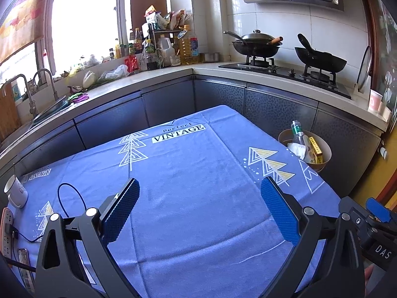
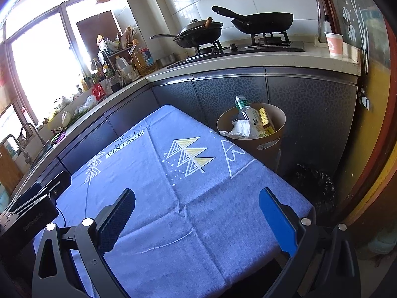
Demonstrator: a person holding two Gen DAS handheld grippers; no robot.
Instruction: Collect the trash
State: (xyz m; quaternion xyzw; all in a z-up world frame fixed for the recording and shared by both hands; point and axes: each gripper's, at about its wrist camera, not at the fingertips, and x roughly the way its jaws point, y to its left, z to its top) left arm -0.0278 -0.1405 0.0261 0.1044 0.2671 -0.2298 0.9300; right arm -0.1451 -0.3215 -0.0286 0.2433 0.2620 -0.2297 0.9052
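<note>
- Left gripper is hovering over the blue tablecloth with its jaws spread wide and nothing between the blue pads.
- Right gripper is doing the same over the near right part of the cloth: jaws wide apart, gripping nothing.
- The round tan waste bin is standing on the floor ahead and to the right of both grippers, just beyond the table's far right edge, against the dark cabinet fronts.
- Inside the bin, a clear plastic bottle with a green cap is leaning upright, a crumpled white tissue is lying at the rim on the table side, and a yellow carton is standing at the right.
- Ahead of both grippers the cloth is showing only its printed pattern; no loose trash is lying between the fingers or beyond them.
- To the left of the left gripper, a white mug, a black cable loop and a power strip are sitting at the table's edge. These look like fixtures, not trash.
- Judgement: collecting is appearing complete or nearly so, three items binned and none left in view on the table. Anything behind the cameras cannot be checked.
</note>
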